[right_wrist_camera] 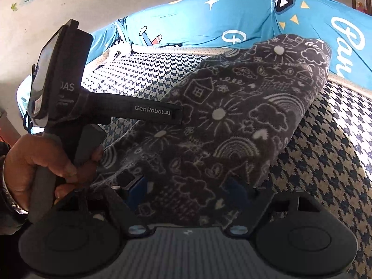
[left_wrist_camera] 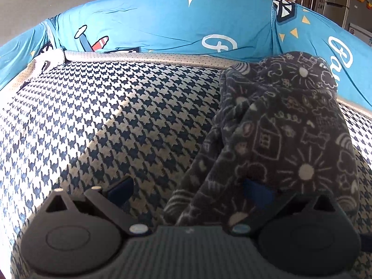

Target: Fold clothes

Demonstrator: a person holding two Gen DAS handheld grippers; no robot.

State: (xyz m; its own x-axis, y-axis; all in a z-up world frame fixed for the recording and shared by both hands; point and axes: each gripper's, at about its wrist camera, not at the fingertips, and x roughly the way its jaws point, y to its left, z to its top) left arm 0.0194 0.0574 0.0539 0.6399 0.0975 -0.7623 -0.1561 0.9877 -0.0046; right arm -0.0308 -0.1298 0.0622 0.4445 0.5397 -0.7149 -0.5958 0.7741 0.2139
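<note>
The dark doodle-print garment [right_wrist_camera: 232,121] is straddled by the wide-spread right gripper [right_wrist_camera: 186,190]; the left gripper [left_wrist_camera: 188,188], likewise spread, touches its edge, gripping nothing.

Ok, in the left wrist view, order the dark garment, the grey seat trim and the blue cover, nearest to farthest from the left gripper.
1. Dark garment, right side, draped over the left gripper.
2. Grey trim, across the seat's back edge.
3. Blue cover, behind the trim.
</note>
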